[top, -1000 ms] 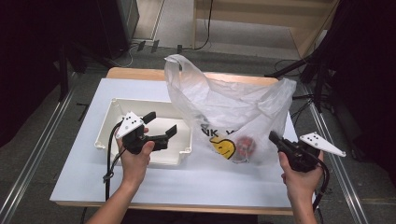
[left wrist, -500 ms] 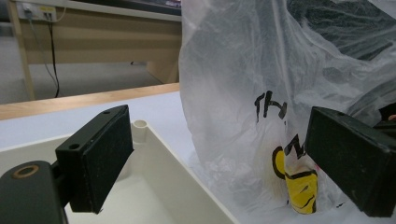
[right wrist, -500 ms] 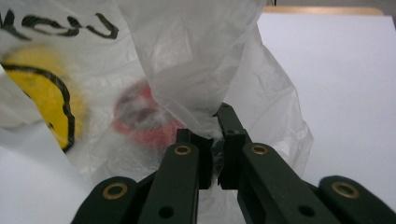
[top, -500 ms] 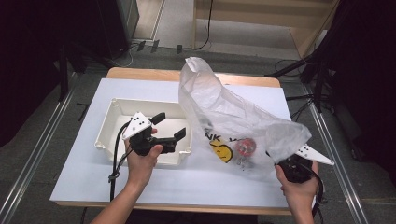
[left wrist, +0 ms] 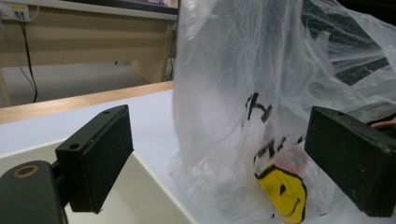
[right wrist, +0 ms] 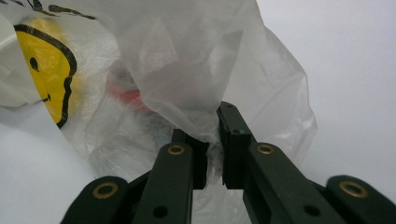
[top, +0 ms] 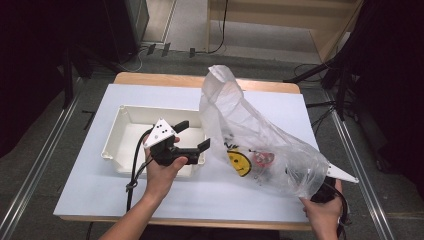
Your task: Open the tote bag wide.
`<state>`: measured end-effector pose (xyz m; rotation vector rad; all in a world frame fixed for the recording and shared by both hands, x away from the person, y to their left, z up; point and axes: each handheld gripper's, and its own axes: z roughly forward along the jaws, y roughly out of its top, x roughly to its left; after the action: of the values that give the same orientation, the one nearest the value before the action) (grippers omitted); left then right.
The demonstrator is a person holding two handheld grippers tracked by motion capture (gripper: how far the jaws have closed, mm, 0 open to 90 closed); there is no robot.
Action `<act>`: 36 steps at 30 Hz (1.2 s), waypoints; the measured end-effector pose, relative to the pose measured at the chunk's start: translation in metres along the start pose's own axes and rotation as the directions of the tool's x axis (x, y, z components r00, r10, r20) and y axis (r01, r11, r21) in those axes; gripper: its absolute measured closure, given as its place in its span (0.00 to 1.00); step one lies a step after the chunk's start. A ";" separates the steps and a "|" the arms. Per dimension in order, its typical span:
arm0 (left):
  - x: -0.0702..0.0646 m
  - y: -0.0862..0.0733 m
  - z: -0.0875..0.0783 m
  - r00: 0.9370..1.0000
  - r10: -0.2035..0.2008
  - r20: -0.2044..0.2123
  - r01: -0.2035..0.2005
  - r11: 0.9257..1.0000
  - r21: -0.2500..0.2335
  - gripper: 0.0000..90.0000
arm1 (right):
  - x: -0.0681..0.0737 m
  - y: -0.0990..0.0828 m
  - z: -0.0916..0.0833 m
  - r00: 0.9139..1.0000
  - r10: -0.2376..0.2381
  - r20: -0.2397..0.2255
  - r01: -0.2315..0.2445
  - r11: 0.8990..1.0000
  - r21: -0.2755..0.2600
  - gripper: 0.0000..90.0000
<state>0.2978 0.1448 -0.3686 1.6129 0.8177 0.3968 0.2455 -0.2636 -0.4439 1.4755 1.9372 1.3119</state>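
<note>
the thin translucent plastic bag (top: 250, 135) lies slumped across the right half of the white tabletop (top: 95, 190), its open mouth standing up toward the far edge and its lower corner drawn toward the near right. the right tool (right wrist: 212, 149) is clamped on a bunched fold of that corner; its jaws have just been opening slightly, yet film is pinched between them with only a narrow gap left. in the high view the right tool (top: 325, 192) sits at the near right edge, partly under the bag. the left tool (top: 192, 137) stands with its jaws wide apart and nothing between them, over the near right corner of the white tray (top: 125, 112), just beside the bag's flank; in the left gripper view the left tool (left wrist: 219, 154) faces the printed panel. a yellow smiley print (top: 239, 162) marks the side, and a reddish item (top: 262, 159) shows through the film low inside; what it is cannot be told. judgement: the bag is very light, limp and slippery, will crumple rather than hold shape, and may tear if pulled hard against a single pinch. the contents look small and would shift to the lowest point. the best hold appears to be gathered film at a corner or the rim of the mouth, several layers thick, not the flat single-layer side, where the pads would likely slide.
</note>
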 end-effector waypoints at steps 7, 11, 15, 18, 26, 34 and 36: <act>-0.005 0.004 0.016 1.000 0.001 0.008 -0.001 1.000 -0.015 0.09 | 0.000 -0.008 -0.012 1.000 -0.009 0.016 0.009 1.000 -0.001 0.94; -0.009 0.001 0.024 0.998 0.030 0.060 -0.029 1.000 -0.010 0.43 | -0.005 -0.013 -0.019 0.999 -0.007 0.038 0.007 1.000 -0.001 0.95; -0.011 0.001 0.027 0.992 0.040 0.119 -0.041 0.999 0.006 0.85 | -0.006 -0.015 -0.023 0.999 0.006 0.040 -0.005 1.000 -0.018 0.85; -0.013 -0.002 0.032 0.988 0.033 0.149 -0.042 0.997 0.057 1.00 | -0.001 -0.010 -0.034 0.998 -0.011 0.056 0.018 0.993 -0.121 0.43; -0.018 -0.011 0.040 0.989 0.026 0.143 -0.046 0.989 0.143 1.00 | 0.025 0.015 -0.058 0.998 -0.062 0.033 0.068 0.962 -0.263 0.17; -0.021 -0.024 0.045 0.988 0.026 0.151 -0.058 0.976 0.210 1.00 | 0.041 0.035 -0.071 0.997 -0.068 0.024 0.073 0.938 -0.338 0.16; -0.024 -0.028 0.046 0.988 0.030 0.150 -0.064 0.973 0.224 1.00 | 0.046 0.041 -0.072 0.997 -0.076 0.024 0.080 0.933 -0.351 0.16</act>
<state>0.3039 0.0955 -0.4007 1.8545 0.7344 0.2203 0.1971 -0.2543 -0.3629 1.2134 1.6280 1.5161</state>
